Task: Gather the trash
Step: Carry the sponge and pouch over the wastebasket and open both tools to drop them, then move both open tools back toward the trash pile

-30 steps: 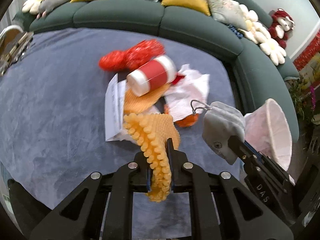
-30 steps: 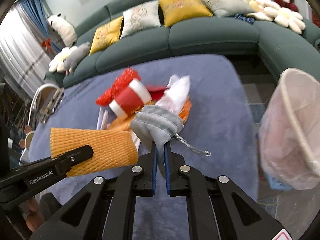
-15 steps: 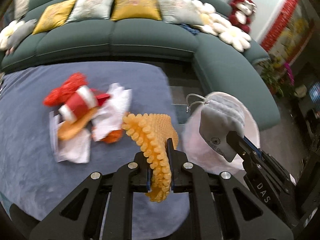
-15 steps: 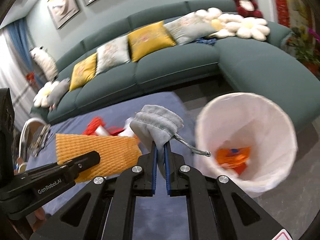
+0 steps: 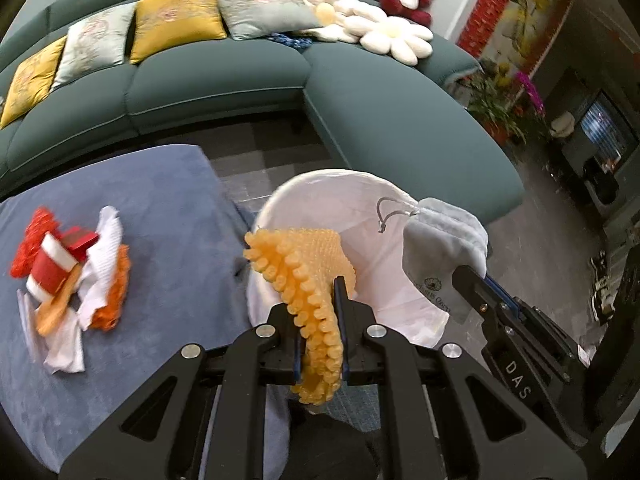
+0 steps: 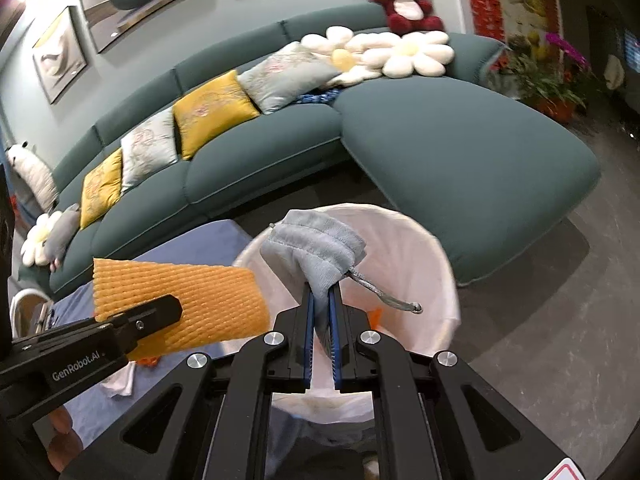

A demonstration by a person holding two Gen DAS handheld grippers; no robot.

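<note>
Your left hand-held gripper point(image 5: 320, 320) pinches the light, squashy foam fruit net point(image 5: 308, 264); your right hand-held gripper point(image 6: 320, 320) pinches the limp grey drawstring pouch point(image 6: 316, 248). Both hang over the lined bin point(image 6: 404, 240) at 12 o'clock.

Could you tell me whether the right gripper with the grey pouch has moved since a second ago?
Yes. The right gripper, shut on the grey pouch, has swung from over the blue table to above the white bin.

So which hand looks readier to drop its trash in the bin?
Probably the right gripper: its grey drawstring pouch sits over the white-lined bin opening. The left gripper's orange foam net appears nearer the rim.
</note>
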